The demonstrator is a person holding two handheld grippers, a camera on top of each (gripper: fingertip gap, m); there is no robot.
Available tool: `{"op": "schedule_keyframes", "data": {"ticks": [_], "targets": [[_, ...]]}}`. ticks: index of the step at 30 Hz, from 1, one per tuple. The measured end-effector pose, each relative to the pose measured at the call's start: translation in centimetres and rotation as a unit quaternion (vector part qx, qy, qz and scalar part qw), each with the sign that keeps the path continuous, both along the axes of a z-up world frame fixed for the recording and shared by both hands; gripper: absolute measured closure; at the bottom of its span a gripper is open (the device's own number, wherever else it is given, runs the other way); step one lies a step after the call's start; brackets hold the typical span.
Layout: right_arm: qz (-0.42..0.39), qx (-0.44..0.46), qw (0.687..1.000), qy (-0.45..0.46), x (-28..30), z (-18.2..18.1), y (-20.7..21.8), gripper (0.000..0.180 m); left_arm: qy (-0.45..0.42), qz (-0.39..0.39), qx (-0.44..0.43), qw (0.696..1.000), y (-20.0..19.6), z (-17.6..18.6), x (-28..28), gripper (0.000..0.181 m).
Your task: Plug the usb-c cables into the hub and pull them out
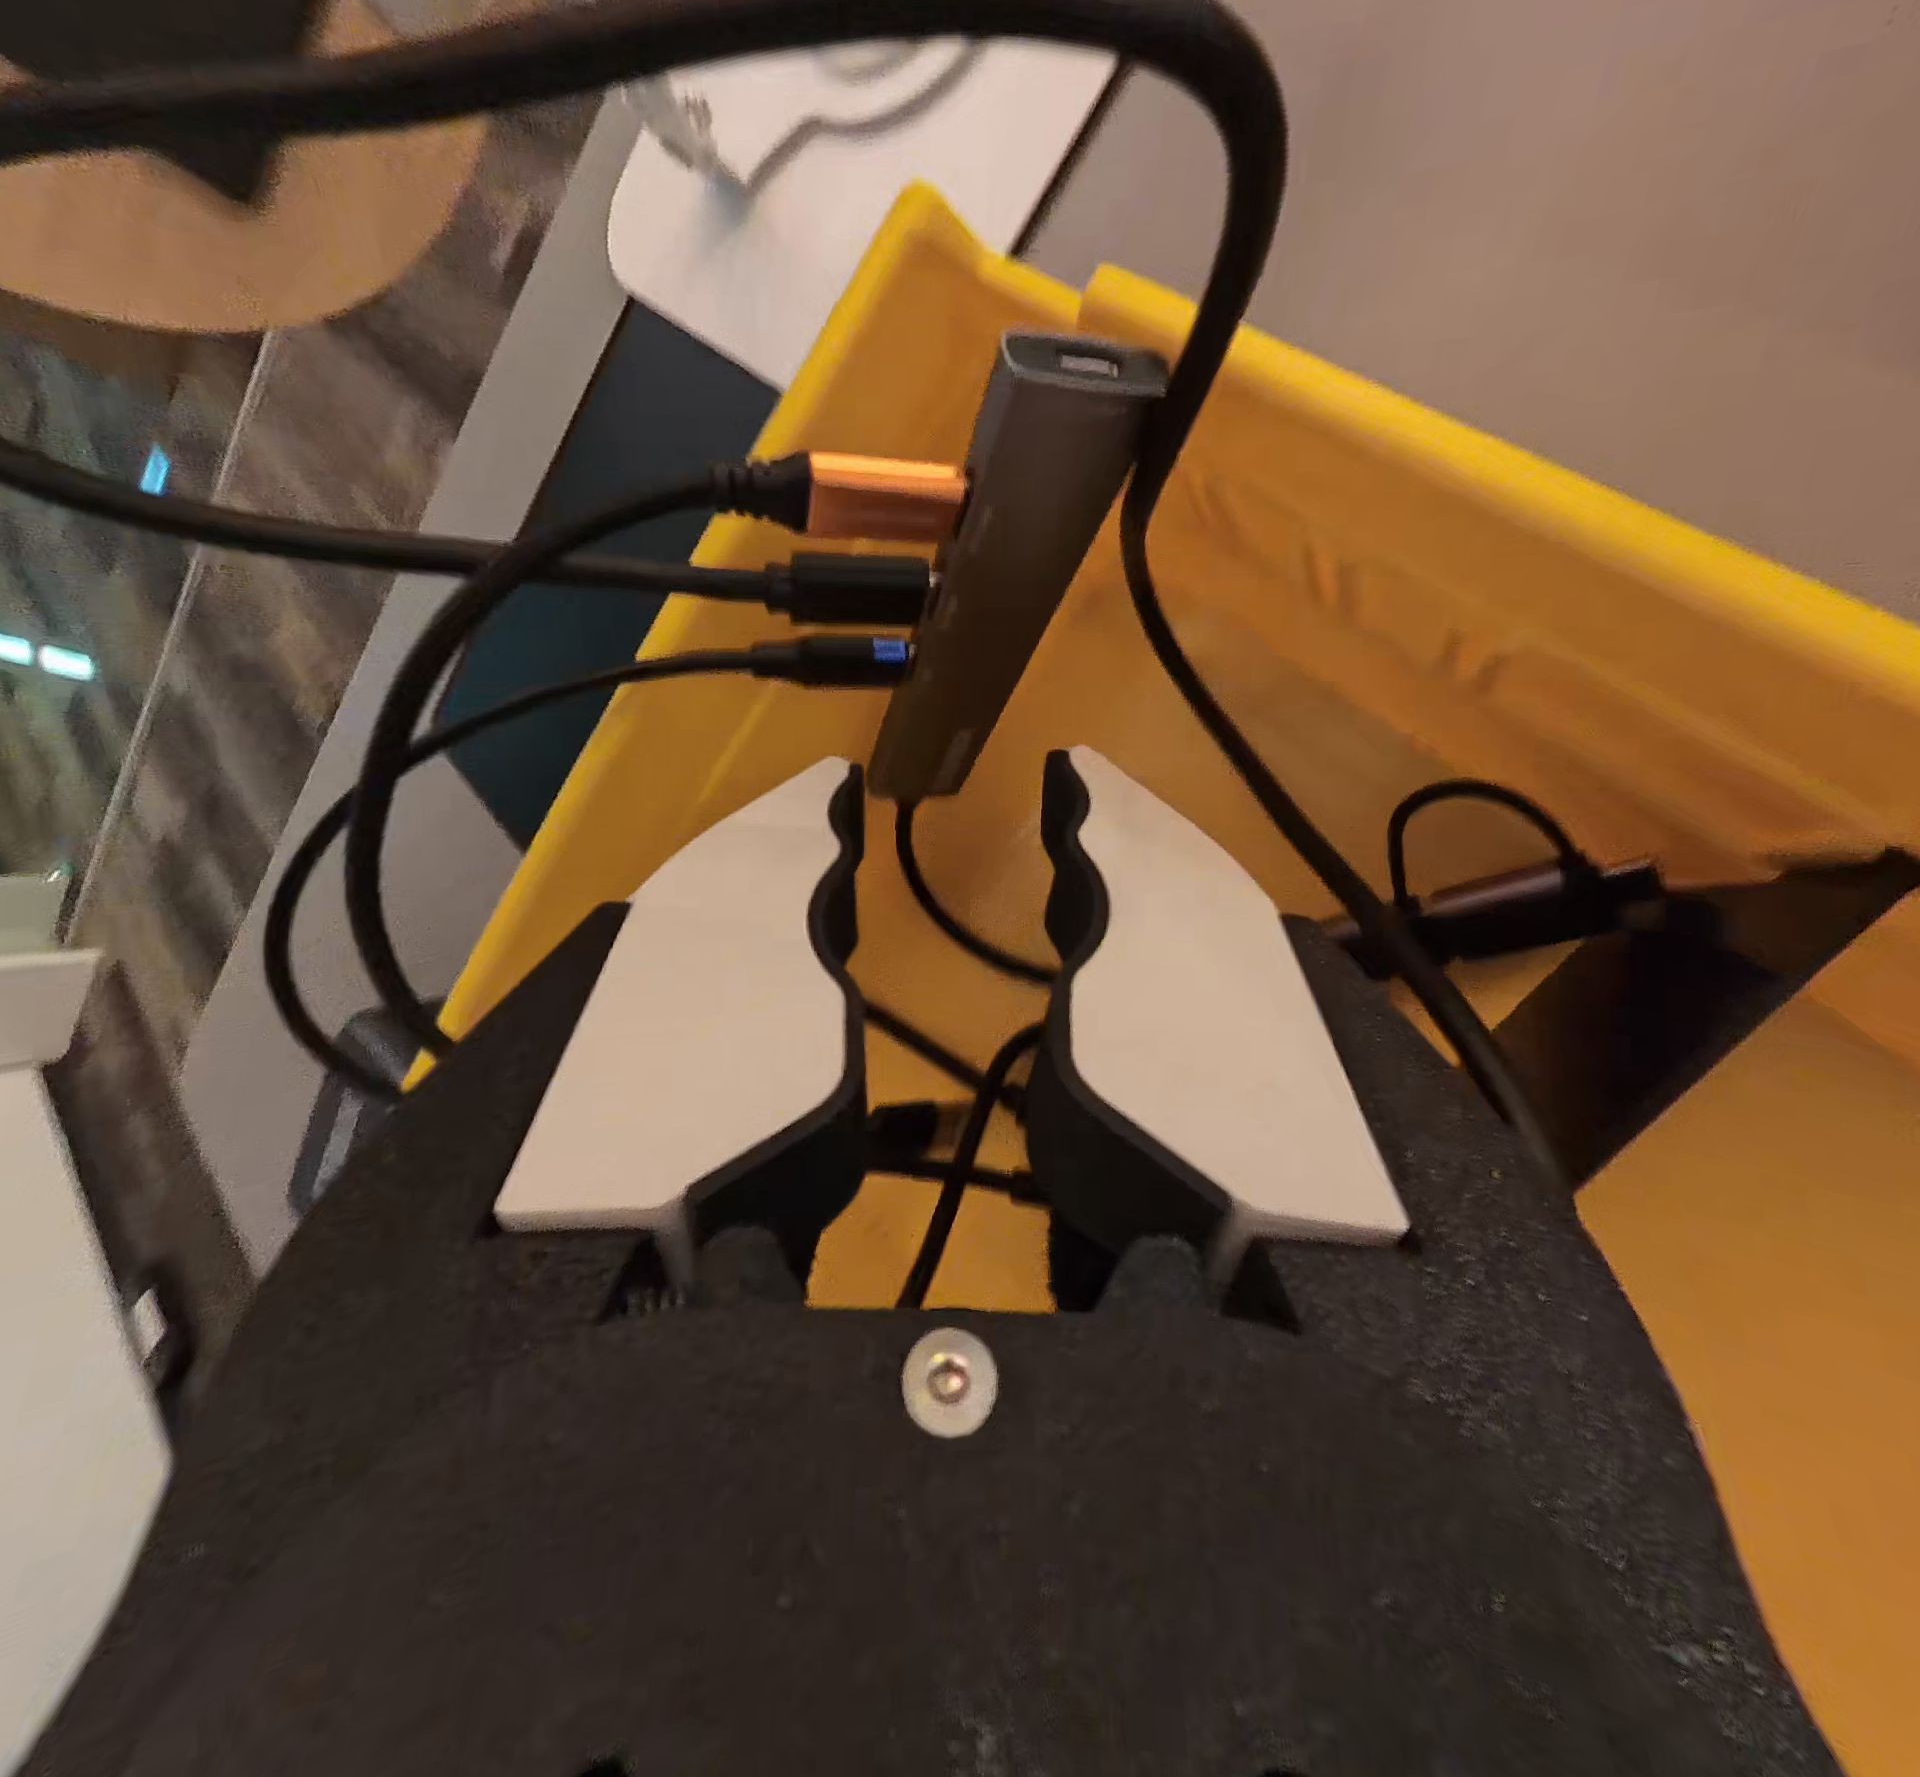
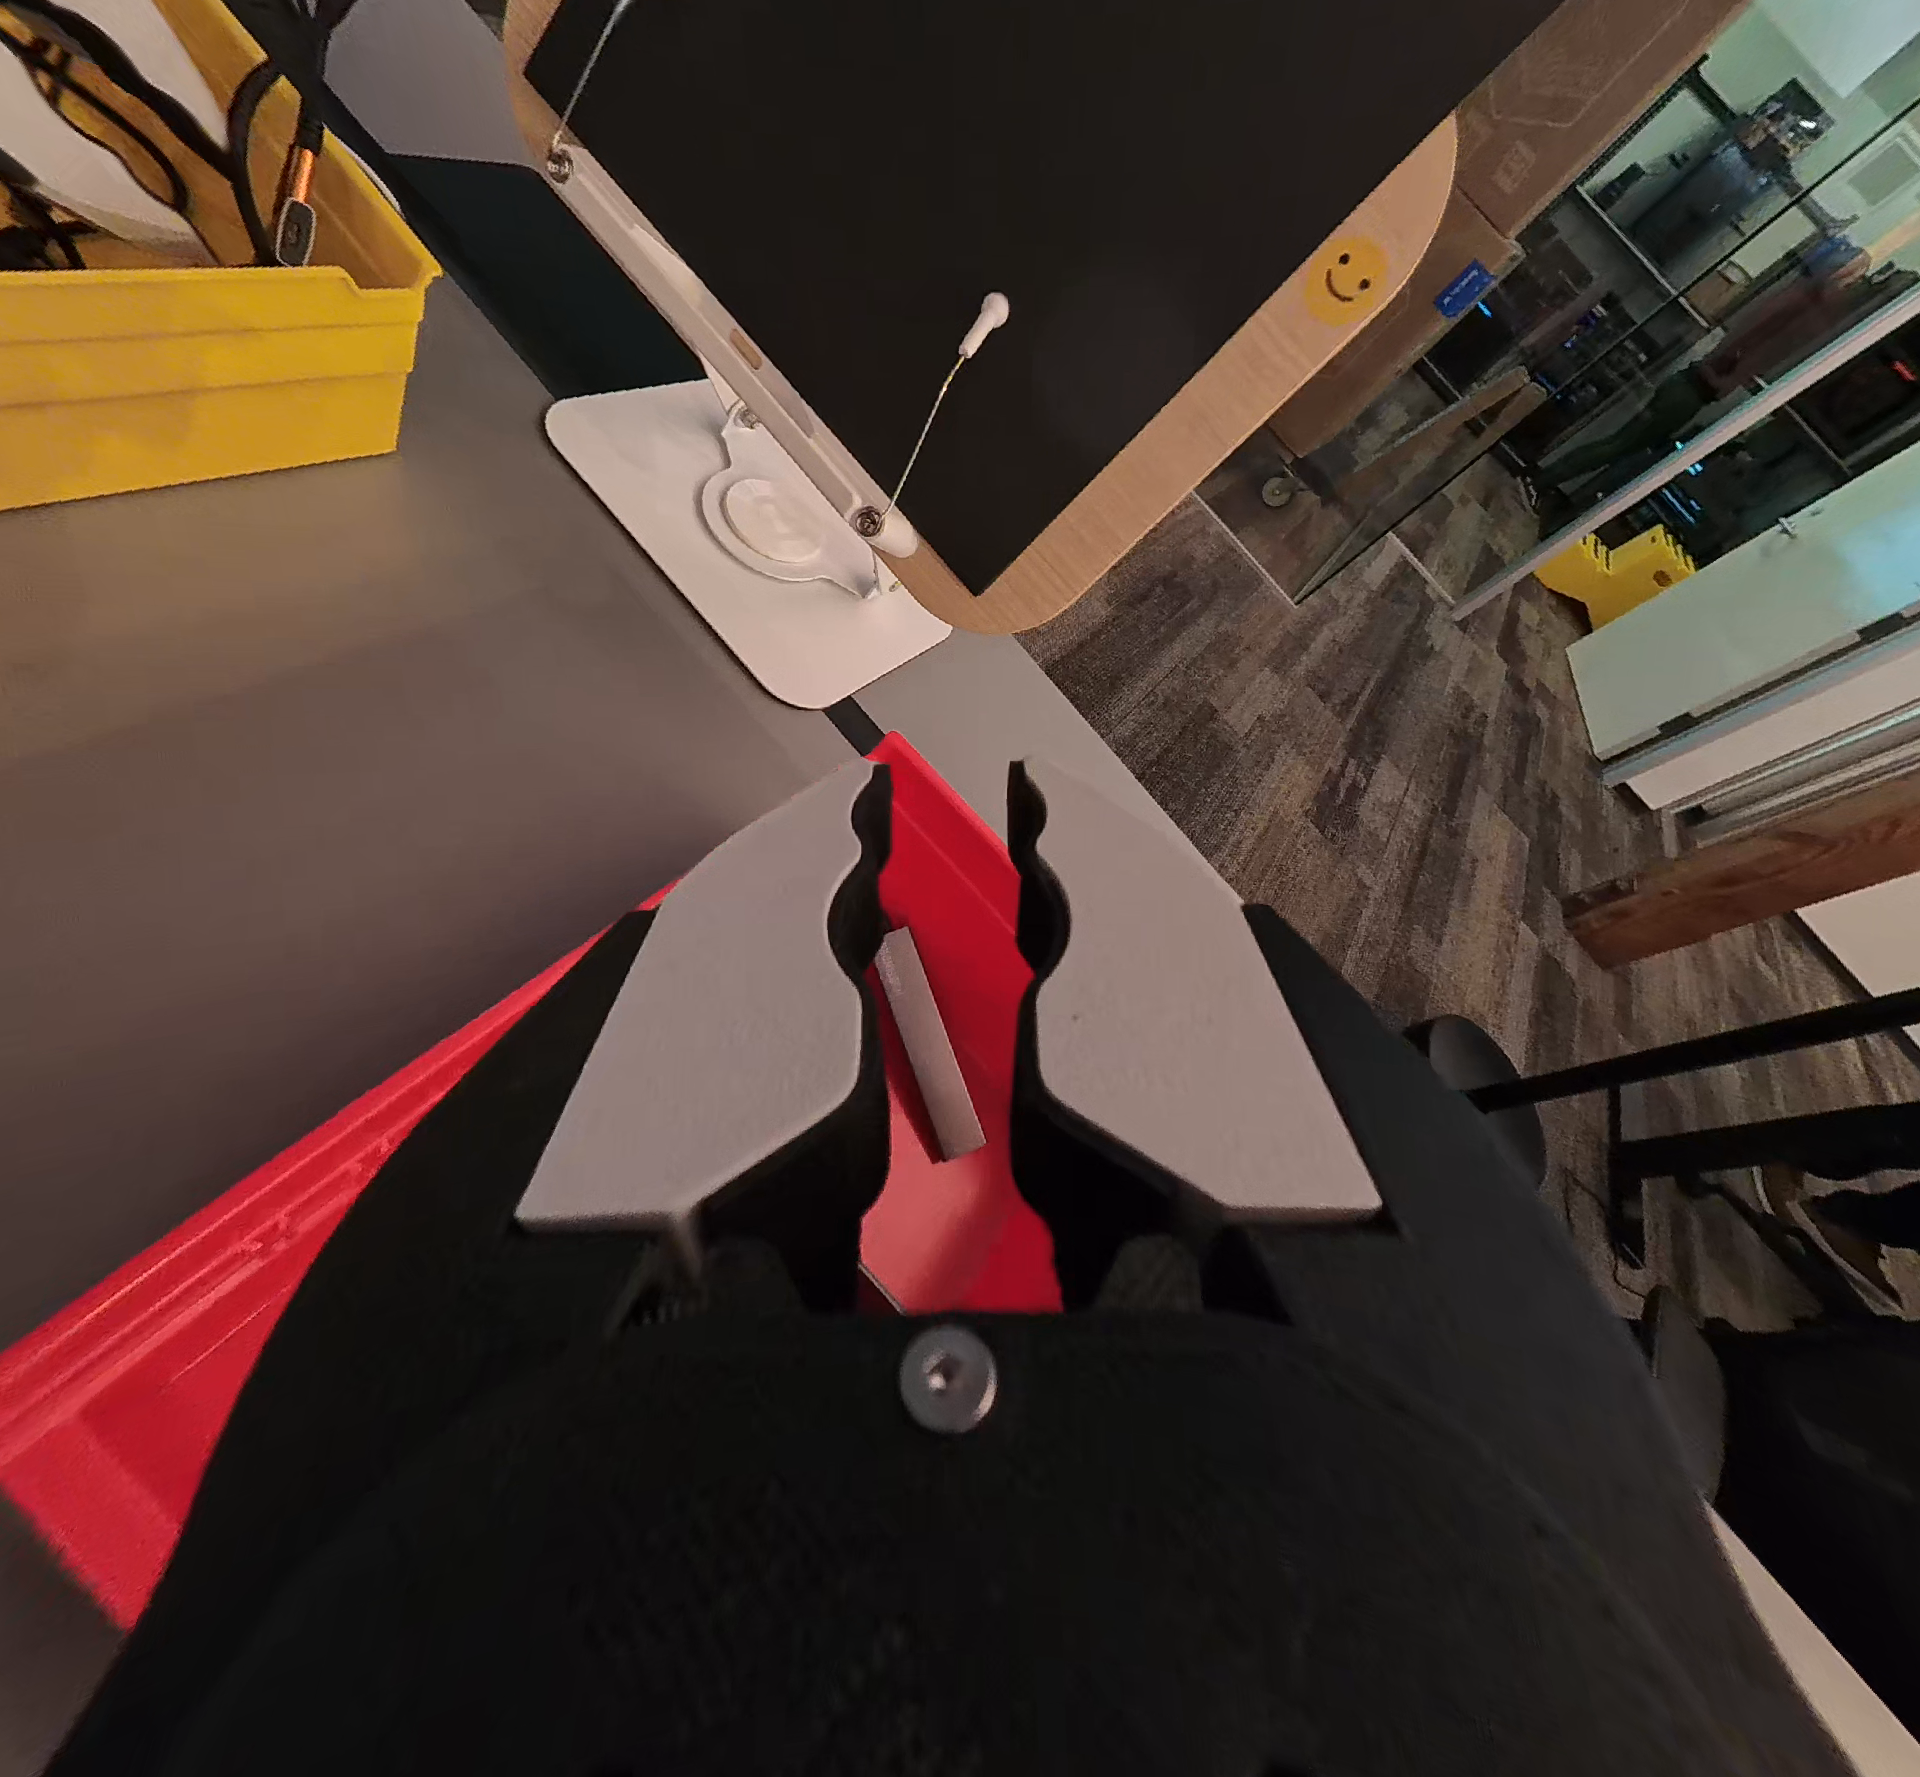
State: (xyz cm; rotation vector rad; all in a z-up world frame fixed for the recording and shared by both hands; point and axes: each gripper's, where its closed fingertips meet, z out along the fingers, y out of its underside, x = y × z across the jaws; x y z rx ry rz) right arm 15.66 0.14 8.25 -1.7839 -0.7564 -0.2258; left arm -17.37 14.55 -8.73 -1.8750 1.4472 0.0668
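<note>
Your left tool (image 1: 954, 771) stands with its jaws apart, holding nothing, over the yellow bin (image 1: 1455, 584). Just ahead of its fingertips the grey hub (image 1: 1013, 553) appears to hang in the air, tilted, its lower end level with the tips but not pinched between them; what bears it, you cannot tell from this view. Three plugs sit in the hub's left side: an orange-shelled plug (image 1: 883, 496) uppermost, a black plug (image 1: 852, 584) in the middle, and a thinner plug with a blue band (image 1: 842, 662) lowest. Their black cords loop away to the left and down. A thick black cable (image 1: 727, 23) arches over the top of the view and drops past the hub's right edge into the bin. The hub's own thin lead (image 1: 935, 896) curls from its lower end down between your fingers. A dark adapter with a looped tether (image 1: 1507, 886) lies farther right in the bin.

Your right tool (image 2: 948, 777) is likewise spread to a moderate gap and grips nothing. It hovers over a red bin (image 2: 364, 1187), where a small grey bar (image 2: 930, 1041) lies on the floor of the bin, seen between the jaws. On the grey counter (image 2: 312, 636), well off to the left, the yellow bin (image 2: 208, 356) holds a tangle of black cords (image 2: 260, 65). A white stand base (image 2: 748, 532) carries a dark panel with a wood edge (image 2: 987, 169).
</note>
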Motion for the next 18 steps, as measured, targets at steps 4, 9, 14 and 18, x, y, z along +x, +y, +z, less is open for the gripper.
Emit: {"op": "schedule_keyframes", "data": {"ticks": [4, 9, 14, 18], "targets": [[0.020, 0.007, 1.000, 0.009, -0.5, 0.6, -0.3, 0.156, 0.035, -0.036, -0.002, 0.999, 1.1, -0.3, -0.2, 0.148], [0.031, 0.005, 0.999, 0.008, -0.5, 0.7, -0.6, 0.157, 0.053, -0.089, -0.046, 0.994, 1.6, -1.4, 0.0, 0.150], [0.040, -0.004, 0.999, 0.006, -0.5, 0.3, -0.7, 0.157, 0.022, -0.143, -0.090, 0.985, 1.4, -2.3, 1.1, 0.156], [0.044, -0.008, 0.999, -0.002, -0.6, 0.0, -0.6, 0.158, -0.001, -0.166, -0.063, 0.984, 1.6, -2.3, 1.2, 0.158]]}}
